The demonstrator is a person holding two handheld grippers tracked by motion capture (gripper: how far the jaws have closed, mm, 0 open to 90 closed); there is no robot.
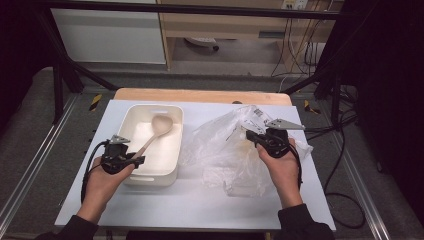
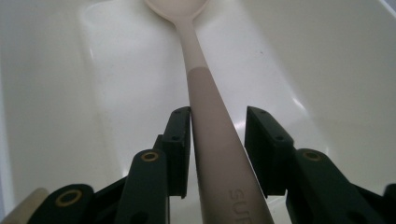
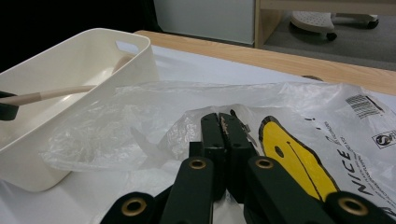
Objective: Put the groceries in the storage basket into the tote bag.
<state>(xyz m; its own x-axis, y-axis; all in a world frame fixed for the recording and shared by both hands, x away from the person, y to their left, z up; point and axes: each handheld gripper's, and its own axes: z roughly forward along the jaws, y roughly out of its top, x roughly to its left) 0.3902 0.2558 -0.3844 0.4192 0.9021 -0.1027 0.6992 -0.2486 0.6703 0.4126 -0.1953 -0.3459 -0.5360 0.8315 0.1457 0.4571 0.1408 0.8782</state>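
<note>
A pale wooden spoon lies slanted in a white plastic bin, its bowl toward the far end. My left gripper reaches over the bin's near rim. In the left gripper view the spoon's handle runs between the jaws of my left gripper: the left pad touches it, the right pad stands a small gap off. My right gripper sits to the right with its jaws together, pinching a fold of a crumpled clear plastic bag with a yellow print.
The bin and the bag rest on a white tabletop with a wooden strip along its far edge. Black frame bars and cables surround the table. In the right gripper view the bin stands left of the bag.
</note>
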